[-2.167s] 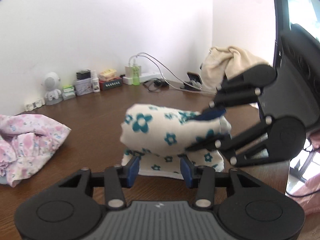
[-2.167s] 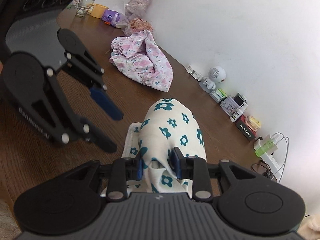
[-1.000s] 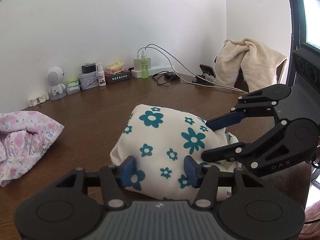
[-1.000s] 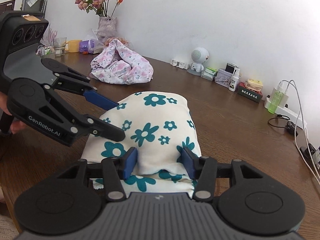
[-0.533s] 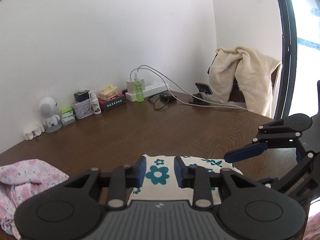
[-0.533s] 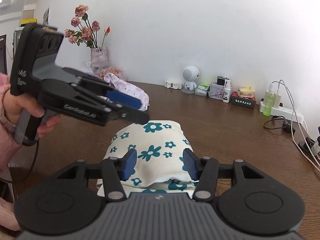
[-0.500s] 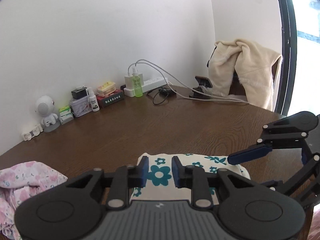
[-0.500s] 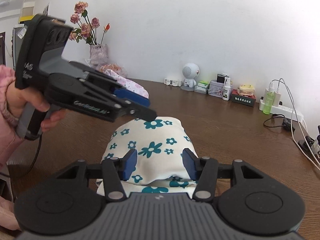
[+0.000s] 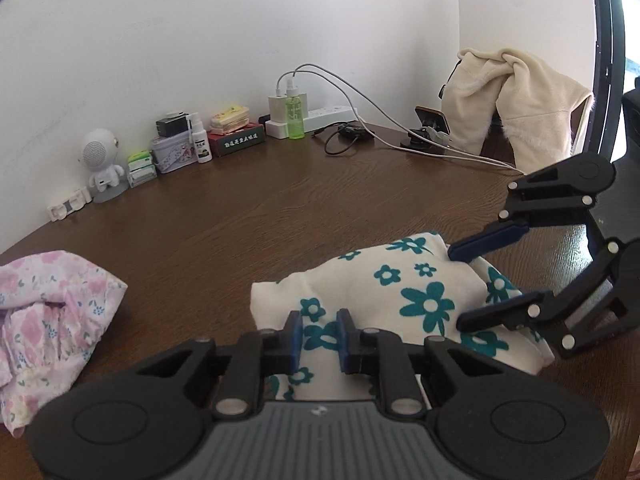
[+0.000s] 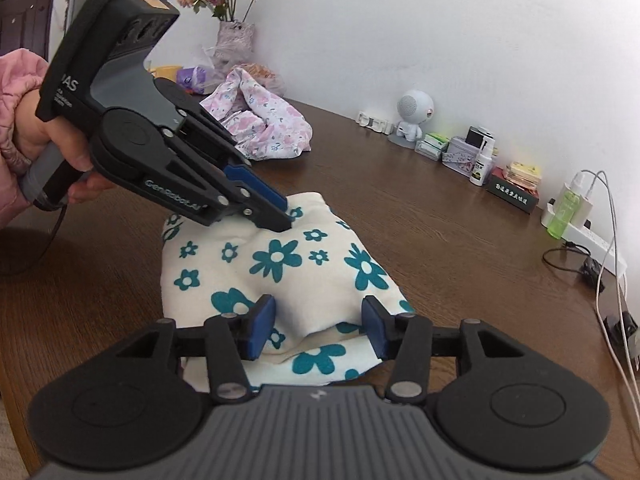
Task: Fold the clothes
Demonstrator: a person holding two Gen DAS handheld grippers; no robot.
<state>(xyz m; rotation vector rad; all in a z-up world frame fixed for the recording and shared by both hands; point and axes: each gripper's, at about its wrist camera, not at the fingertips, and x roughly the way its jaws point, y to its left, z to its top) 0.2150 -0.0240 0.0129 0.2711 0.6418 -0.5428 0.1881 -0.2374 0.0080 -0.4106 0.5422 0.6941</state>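
A cream cloth with teal flowers (image 9: pixel 400 280) lies folded in a thick bundle on the brown table (image 9: pixel 320 208). My left gripper (image 9: pixel 320 336) is at its near left corner. The jaws are closing and stand narrow, and a fold of the cloth is pinched between the blue pads. The right wrist view shows that gripper (image 10: pixel 280 212) tipped down onto the cloth's (image 10: pixel 304 272) far edge, held by a hand in a pink sleeve. My right gripper (image 10: pixel 318 328) stands half open over the opposite end, and a hump of cloth rises between its pads. It also appears in the left wrist view (image 9: pixel 456 286).
A crumpled pink flowered garment (image 9: pixel 48 300) lies at the table's left. Along the wall stand a white robot figure (image 9: pixel 100 168), small boxes, a green bottle (image 9: pixel 295 114), a power strip with cables and a phone stand. A cream jacket (image 9: pixel 516 100) hangs over a chair. A flower vase (image 10: pixel 234 40) stands far back.
My left gripper's jaws have gone from wide apart to narrow, closing on the cloth's corner. Both grippers shifted along the cloth. The right gripper's opening looks the same.
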